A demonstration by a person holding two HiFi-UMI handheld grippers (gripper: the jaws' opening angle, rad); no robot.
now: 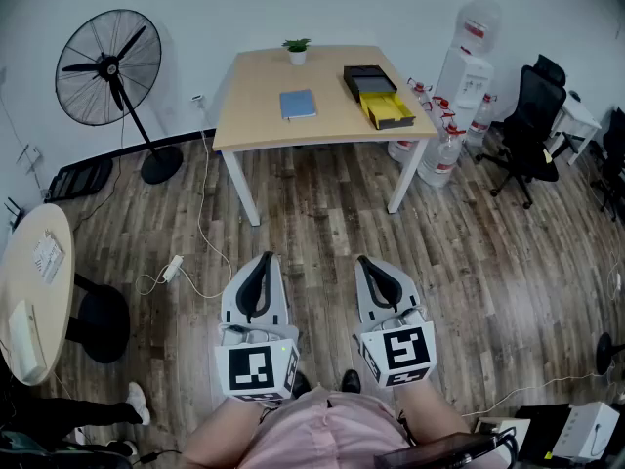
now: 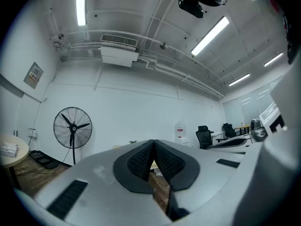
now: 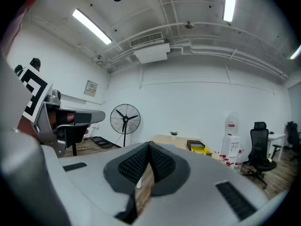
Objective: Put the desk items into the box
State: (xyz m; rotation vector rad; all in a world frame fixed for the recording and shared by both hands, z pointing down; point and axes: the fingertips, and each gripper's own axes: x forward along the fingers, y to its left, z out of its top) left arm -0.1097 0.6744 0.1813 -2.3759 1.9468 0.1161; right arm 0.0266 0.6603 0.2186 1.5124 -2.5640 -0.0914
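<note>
A wooden desk [image 1: 332, 115] stands across the room. On it lie a blue notebook [image 1: 298, 104], a small potted plant [image 1: 297, 51] and a black box with a yellow tray pulled out [image 1: 378, 94]. My left gripper [image 1: 269, 258] and right gripper [image 1: 363, 261] are held low over the wood floor, far short of the desk. Both are shut with nothing between the jaws. In the right gripper view the desk [image 3: 171, 140], the plant [image 3: 174, 134] and the box [image 3: 196, 147] show small beyond the closed jaws.
A standing fan [image 1: 115, 71] is left of the desk, with a power strip and cable [image 1: 173, 267] on the floor. Water bottles and a dispenser [image 1: 454, 106] stand right of the desk, and an office chair [image 1: 527, 125] further right. A round table [image 1: 29, 281] sits at the left.
</note>
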